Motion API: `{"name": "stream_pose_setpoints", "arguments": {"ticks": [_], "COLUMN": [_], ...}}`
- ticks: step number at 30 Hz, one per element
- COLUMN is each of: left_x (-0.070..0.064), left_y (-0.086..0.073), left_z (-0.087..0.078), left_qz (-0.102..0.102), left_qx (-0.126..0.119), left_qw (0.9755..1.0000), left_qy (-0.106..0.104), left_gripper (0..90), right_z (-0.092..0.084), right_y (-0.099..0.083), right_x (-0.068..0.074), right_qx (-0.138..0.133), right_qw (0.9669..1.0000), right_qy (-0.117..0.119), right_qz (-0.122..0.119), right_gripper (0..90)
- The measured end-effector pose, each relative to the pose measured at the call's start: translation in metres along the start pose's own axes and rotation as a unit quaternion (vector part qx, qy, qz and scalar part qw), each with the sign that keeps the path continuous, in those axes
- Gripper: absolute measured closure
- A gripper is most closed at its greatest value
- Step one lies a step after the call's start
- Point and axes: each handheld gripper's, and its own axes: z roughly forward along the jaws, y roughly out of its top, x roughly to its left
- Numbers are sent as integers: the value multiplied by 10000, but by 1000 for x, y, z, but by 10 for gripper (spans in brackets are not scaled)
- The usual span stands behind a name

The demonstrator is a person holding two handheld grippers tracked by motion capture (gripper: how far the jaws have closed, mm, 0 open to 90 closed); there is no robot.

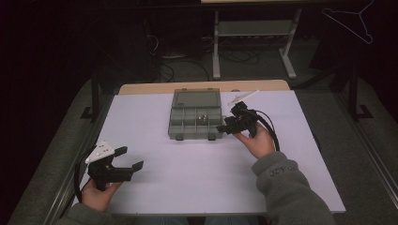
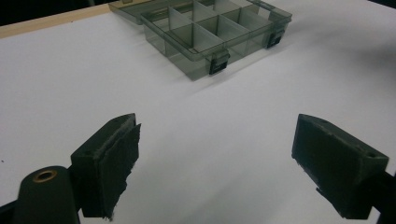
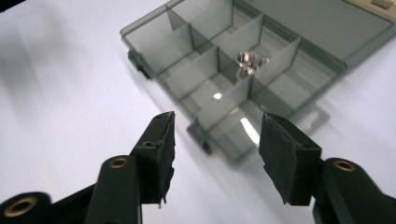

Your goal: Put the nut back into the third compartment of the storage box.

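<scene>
Over at the left, we found the left gripper (image 1: 126,158) low on the white table (image 1: 197,173), near the front left corner, held in the person's left hand (image 1: 97,191); its jaws stood wide apart with nothing between them, and in its own view (image 2: 215,154) we saw only bare tabletop in the gap, the box (image 2: 205,35) lying well ahead of the tips; the grey plate (image 1: 100,152) sat on top of it.

Moving to the middle, we had the smoky clear box (image 1: 196,115) towards the far side of the table, lid (image 1: 197,99) open and laid back flat away from the person; dividers cut it into small compartments, two dark latches (image 1: 178,137) hung on its near wall; a few small shiny metal pieces (image 1: 203,117) lay together in one compartment, and from the right gripper view (image 3: 246,63) they looked like little nuts or rings, though we could not tell exactly which.

On to the right, the right gripper (image 1: 224,127) sat just beside the box's near right corner, in the right hand (image 1: 256,140), a grey sleeve (image 1: 286,192) behind it; its jaws were parted, moderately wide, gripping nothing; in its own view (image 3: 215,149) they hung above the box's edge by a latch (image 3: 198,135), and we could not tell whether they touched it.
</scene>
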Motion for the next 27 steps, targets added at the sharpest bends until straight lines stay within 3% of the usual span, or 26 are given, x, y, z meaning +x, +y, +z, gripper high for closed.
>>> {"name": "stream_pose_setpoints", "arguments": {"ticks": [7, 11, 15, 27], "left_x": [0, 1, 1, 2], "left_y": [-1, -1, -2, -4], "left_z": [0, -1, -1, -5], "left_qz": [-50, -59, -51, -58], "left_qx": [-8, -4, 0, 8], "left_qw": [10000, 10000, 10000, 10000], "left_qy": [28, 39, 45, 30], "left_gripper": [142, 142, 142, 141], "right_z": [-21, -37, -42, -56], "right_y": [-23, -43, -55, -94], "right_x": [4, 7, 10, 16], "right_qx": [-154, -321, -383, -653], "right_qw": [9999, 9993, 9990, 9968], "right_qy": [-25, -134, -208, -308], "right_qz": [19, 162, 129, 328], "right_gripper": [408, 367, 347, 252]}}
